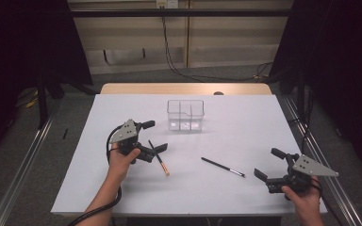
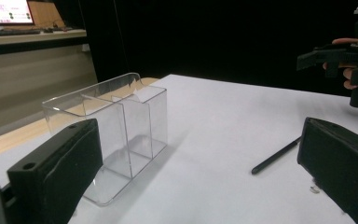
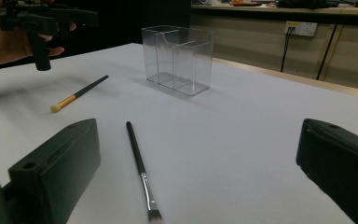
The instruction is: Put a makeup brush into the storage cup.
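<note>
Clear organizer (image 1: 185, 115) near table's (image 1: 99, 188) far edge, two brushes (image 1: 159, 157) (image 1: 222, 166) loose mid-table, both grippers (image 1: 156, 149) (image 1: 262, 176) released, empty; approach step, likely needing jaws lowered astride a handle.

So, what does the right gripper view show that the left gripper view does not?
Right gripper view: the gold-tipped brush, the bristles of the dark brush, the left gripper and a wall socket. Left gripper view: a monitor and the right gripper. Both: the clear box, the table and probably the dark brush's handle.
</note>
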The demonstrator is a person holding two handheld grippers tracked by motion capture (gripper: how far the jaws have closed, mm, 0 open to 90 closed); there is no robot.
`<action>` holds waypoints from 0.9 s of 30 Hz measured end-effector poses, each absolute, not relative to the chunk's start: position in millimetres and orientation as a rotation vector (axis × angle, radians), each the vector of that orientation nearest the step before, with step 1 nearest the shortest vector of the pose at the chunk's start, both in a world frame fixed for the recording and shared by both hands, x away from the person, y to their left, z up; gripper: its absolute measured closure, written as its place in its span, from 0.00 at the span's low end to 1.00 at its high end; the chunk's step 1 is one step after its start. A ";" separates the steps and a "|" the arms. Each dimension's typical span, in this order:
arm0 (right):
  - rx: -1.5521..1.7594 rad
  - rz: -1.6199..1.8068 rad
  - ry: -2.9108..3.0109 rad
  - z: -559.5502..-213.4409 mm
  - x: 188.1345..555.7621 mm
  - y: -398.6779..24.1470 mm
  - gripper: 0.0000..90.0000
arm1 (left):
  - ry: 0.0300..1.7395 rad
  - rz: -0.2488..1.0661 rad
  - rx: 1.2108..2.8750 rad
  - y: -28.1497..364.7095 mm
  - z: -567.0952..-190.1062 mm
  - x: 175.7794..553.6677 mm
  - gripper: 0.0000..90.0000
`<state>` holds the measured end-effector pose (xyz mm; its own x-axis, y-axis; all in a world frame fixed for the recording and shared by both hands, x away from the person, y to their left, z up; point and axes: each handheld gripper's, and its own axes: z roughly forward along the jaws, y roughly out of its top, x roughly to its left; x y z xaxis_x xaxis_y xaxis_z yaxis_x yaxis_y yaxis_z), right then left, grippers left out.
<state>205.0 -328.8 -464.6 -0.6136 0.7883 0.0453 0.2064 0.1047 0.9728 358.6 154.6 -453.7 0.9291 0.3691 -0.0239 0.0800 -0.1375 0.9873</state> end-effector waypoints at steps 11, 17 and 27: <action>0.976 1.532 1.888 -464.1 204.6 -330.3 0.00 | 0.319 0.214 1.853 146.4 -446.3 365.7 0.00; 0.976 1.529 1.891 -464.1 204.0 -330.8 0.00 | 0.291 0.196 1.935 144.1 -438.3 370.3 0.00; 0.976 1.526 1.893 -464.0 203.5 -331.5 0.00 | 0.270 0.150 2.061 140.5 -432.3 377.3 0.00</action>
